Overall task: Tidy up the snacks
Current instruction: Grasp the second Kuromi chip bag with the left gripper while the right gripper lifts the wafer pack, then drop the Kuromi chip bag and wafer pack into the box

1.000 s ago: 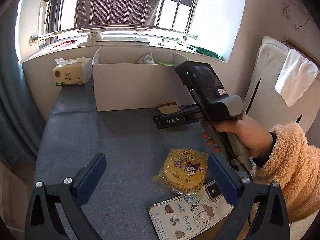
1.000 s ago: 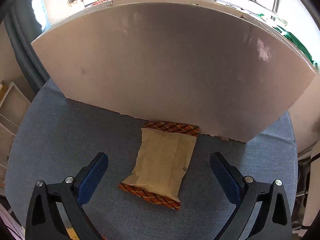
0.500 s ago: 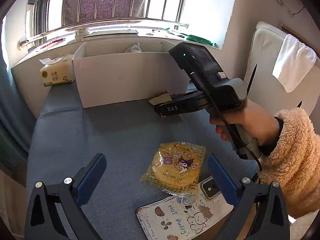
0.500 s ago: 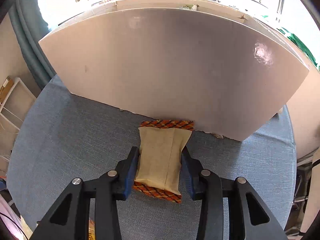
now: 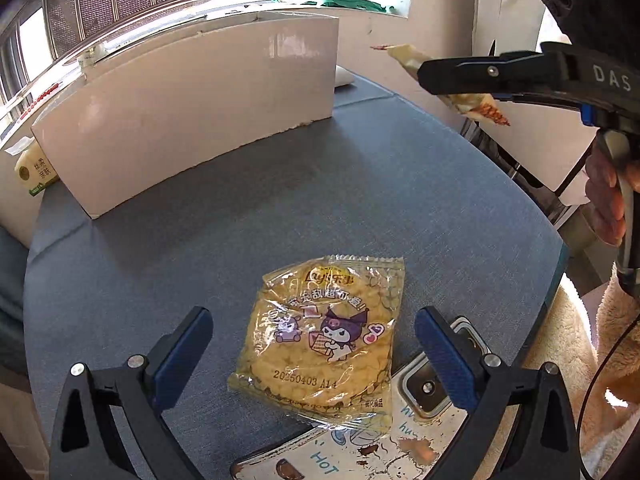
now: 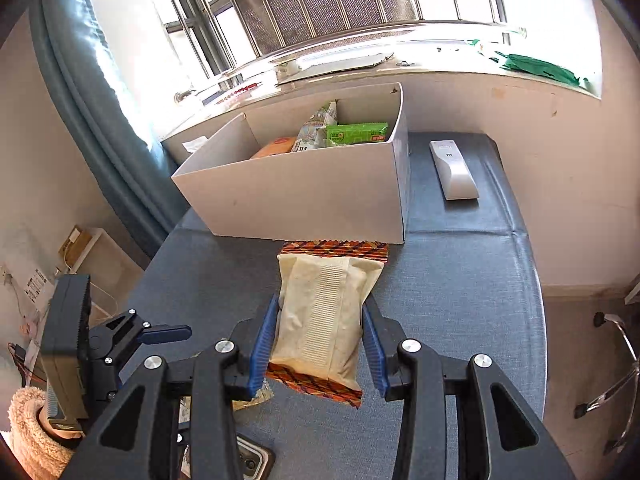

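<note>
**Soft pouches call for a mid-body pinch**

While the right gripper (image 6: 320,344) has its jaws clamped on the beige snack pouch (image 6: 324,316), lifted clear of the counter (image 6: 460,280) near the white box (image 6: 304,196), the left gripper (image 5: 316,344) hangs released over the yellow snack bag (image 5: 324,340). Both packs look light, crinkly and crushable; grip their sides gently.

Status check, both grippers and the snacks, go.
Right gripper shut on beige snack pack, lifted. Left gripper open over yellow snack bag. White box ahead, path unobstructed.
</note>
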The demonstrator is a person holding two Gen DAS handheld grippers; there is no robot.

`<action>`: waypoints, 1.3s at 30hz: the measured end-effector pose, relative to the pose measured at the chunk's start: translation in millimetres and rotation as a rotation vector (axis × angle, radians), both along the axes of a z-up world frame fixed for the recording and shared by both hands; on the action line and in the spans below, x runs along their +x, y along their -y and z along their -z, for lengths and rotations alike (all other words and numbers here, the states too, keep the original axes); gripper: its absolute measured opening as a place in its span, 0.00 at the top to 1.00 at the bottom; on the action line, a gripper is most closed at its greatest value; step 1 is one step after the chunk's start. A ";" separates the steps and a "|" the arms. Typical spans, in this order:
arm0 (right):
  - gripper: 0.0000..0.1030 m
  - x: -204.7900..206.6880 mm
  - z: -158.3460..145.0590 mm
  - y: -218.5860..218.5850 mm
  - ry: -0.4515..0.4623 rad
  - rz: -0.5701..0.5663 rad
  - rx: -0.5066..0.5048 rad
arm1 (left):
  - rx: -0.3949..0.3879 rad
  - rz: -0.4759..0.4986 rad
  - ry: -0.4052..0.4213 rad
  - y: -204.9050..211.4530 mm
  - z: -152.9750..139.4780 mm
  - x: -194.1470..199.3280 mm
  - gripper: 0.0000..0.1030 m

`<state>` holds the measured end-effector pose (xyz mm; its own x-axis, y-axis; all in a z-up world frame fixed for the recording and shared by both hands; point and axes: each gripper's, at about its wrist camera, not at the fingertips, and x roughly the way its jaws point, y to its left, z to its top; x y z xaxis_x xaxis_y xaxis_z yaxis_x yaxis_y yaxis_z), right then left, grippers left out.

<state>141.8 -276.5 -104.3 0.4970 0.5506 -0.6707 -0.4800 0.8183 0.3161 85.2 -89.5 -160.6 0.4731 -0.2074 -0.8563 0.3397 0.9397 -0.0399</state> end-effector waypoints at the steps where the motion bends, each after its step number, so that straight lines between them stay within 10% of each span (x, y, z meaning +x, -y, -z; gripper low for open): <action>1: 0.57 -4.8 -0.3 5.1 -0.001 0.013 0.006 | 0.013 -0.004 -0.013 0.7 5.2 2.8 0.00; 3: 0.56 -13.6 -0.2 16.5 -0.012 0.041 0.035 | 0.040 0.018 -0.011 4.7 10.6 3.1 0.24; 19: 0.56 -15.3 -21.7 -7.6 0.054 0.013 0.100 | -0.259 -0.176 0.259 -65.5 -81.2 -6.4 0.24; 30: 0.56 101.0 -75.3 -55.4 0.133 0.041 0.072 | -0.322 -0.269 0.412 -113.8 -159.6 101.3 0.24; 39: 0.51 220.6 -81.9 -101.2 0.096 0.052 -0.075 | -0.335 -0.319 0.324 -144.3 -160.1 213.6 0.21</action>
